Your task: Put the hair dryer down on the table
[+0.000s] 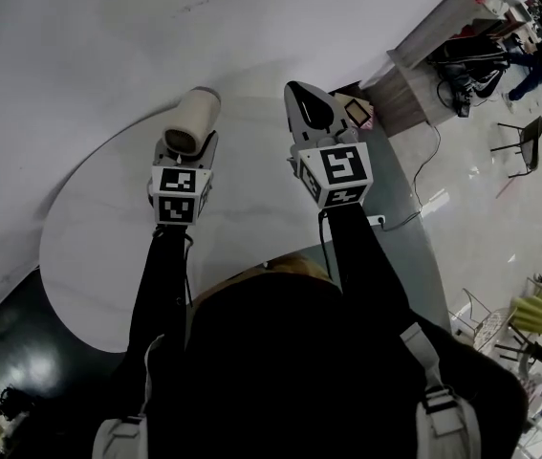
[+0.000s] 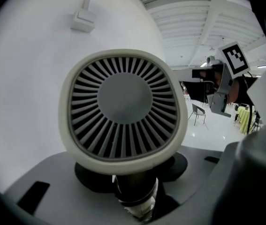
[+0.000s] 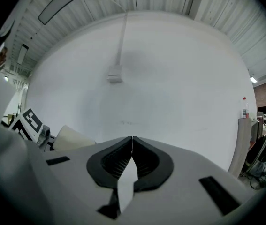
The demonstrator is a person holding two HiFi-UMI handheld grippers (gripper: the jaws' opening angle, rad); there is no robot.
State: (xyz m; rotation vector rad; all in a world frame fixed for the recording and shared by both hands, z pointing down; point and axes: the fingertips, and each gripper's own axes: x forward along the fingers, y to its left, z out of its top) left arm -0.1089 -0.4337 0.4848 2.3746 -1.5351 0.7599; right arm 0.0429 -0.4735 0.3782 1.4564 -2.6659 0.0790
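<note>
**Hair dryer in the left grip, above the bench**

Head view: my left hand-held gripper (image 1: 186,147) pinches the hair dryer (image 1: 192,120). The cream barrel points away from me, over the far edge of the pale round bench (image 1: 89,247) next to the white wall (image 1: 79,46). The dryer is up in the grip, not lying on the bench top. My right hand-held gripper (image 1: 301,99) is just beside it on the right, apart from it, over the same far edge.

Left gripper view: the dryer's ribbed rear grille fills the middle of the picture. Its dark handle runs down between the jaws, which clamp it from both sides. The dryer stands upright. The right hand-held gripper's marker cube (image 2: 236,59) shows at the right edge.

Right gripper view: the jaws are pressed together, tip to tip, with nothing between them. The white wall is ahead. At the left I see a cream corner of the hair dryer (image 3: 74,137) and the left hand-held gripper's cube (image 3: 29,121).
</note>
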